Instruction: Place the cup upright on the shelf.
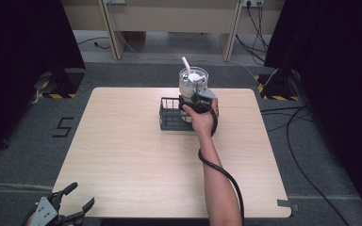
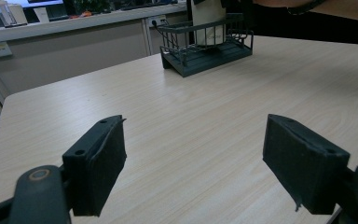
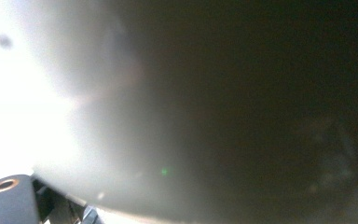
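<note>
A cup sits in the black rack (image 1: 169,115) at the far side of the table (image 1: 136,160).

The right gripper (image 1: 199,100) is pressed up against the white cup (image 1: 193,81), which stands in the rack's right end; whether its jaws are squeezing cannot be told. A hard pull could tip the cup on the rack's wire wall. Far from the rack, the left gripper (image 1: 78,200) waits wide open, holding nothing.

Jug (image 1: 193,80) stands in rack (image 1: 169,117) at the table's (image 1: 136,160) far middle.
</note>
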### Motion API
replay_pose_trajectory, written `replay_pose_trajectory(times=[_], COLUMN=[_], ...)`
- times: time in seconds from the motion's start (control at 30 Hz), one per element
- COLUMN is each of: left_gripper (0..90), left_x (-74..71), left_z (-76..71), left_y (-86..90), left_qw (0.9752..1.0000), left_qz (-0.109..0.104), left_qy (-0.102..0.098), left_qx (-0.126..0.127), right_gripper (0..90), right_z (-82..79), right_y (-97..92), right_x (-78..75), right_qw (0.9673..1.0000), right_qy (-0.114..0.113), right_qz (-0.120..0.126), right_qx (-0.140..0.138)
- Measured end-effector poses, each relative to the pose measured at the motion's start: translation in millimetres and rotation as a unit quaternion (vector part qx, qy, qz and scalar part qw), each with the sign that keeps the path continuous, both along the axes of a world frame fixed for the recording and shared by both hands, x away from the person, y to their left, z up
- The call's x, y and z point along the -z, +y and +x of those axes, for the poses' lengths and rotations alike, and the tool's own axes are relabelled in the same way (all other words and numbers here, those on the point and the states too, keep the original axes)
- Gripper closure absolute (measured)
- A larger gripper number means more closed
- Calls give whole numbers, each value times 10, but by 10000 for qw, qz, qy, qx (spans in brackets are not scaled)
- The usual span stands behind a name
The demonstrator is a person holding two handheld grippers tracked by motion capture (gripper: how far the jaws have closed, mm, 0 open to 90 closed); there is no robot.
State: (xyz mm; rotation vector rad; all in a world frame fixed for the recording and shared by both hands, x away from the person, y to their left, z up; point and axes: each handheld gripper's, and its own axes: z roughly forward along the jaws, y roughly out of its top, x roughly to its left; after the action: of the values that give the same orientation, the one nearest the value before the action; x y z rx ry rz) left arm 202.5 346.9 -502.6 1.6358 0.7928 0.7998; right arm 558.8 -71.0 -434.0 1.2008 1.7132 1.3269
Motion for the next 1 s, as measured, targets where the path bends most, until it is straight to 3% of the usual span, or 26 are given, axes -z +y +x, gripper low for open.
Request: replay_pose_trajectory(times=[0.57, 0.63, 1.0], left_gripper=[205, 206, 206], left_x=[-5, -5, -5], left_z=[-8, -8, -8], left_y=[-5, -4, -3], left_qw=[10000, 10000, 10000], left_qz=[1, 3, 6], left_qy=[-28, -23, -28], left_qx=[20, 22, 23], right_gripper=[93, 60, 53], right_z=[-34, -36, -63], right_y=[6, 5, 15], right_x=[54, 69, 98], right_qw=[9999, 9998, 9997], right_qy=[-155, -180, -114], right_qz=[2, 46, 169], right_qx=[-13, 44, 150])
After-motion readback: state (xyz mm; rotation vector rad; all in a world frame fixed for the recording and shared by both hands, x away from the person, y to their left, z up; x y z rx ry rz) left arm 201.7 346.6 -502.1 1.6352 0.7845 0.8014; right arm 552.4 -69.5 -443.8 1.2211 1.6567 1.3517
